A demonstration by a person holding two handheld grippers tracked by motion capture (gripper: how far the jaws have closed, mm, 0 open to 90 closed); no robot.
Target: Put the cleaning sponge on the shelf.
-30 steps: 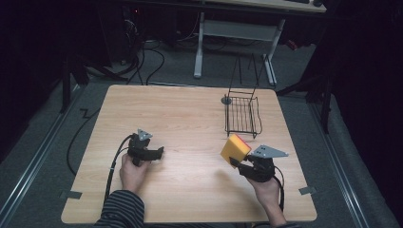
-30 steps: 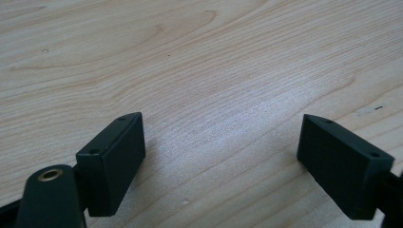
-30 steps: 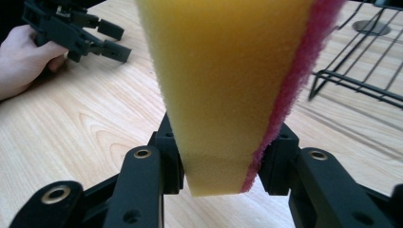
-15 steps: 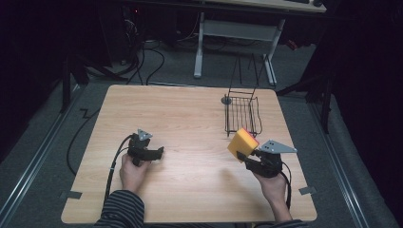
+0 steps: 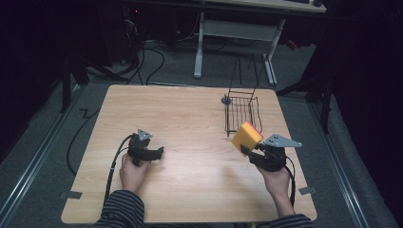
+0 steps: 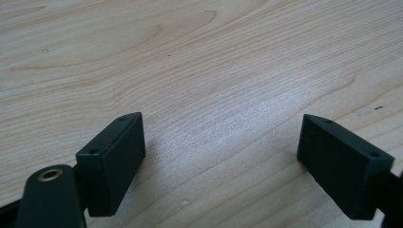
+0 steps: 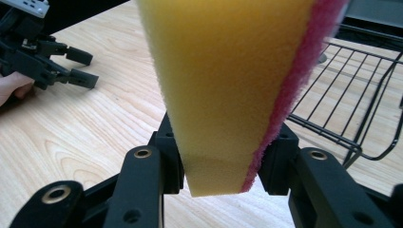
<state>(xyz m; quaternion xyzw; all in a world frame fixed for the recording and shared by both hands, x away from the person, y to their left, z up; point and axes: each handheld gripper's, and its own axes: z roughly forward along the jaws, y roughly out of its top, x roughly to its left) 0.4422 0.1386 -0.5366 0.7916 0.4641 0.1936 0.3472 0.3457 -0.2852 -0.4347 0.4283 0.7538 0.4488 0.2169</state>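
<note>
A yellow sponge (image 5: 246, 136) with a pink scouring side stands clamped between the jaws of my right gripper (image 5: 250, 148), lifted off the wooden table (image 5: 190, 118). In the right gripper view the sponge (image 7: 228, 85) rises close to the lens, pinched at its lower end by both pads. A black wire basket (image 5: 241, 113) stands just beyond it at the table's right; its rim (image 7: 351, 137) lies to the right of the sponge. My left gripper (image 5: 159, 152) rests low over the table at the left, jaws wide apart with bare wood between the pads (image 6: 114, 161).
The left gripper (image 7: 71, 66) and the hand holding it appear far off in the right gripper view. A small dark round foot (image 5: 226, 100) sits by the basket's far left corner. Beyond the table stand a white desk frame (image 5: 237, 33) and floor cables.
My right gripper has lifted the sponge and carried it toward the wire basket. The left gripper has stayed where it was.
</note>
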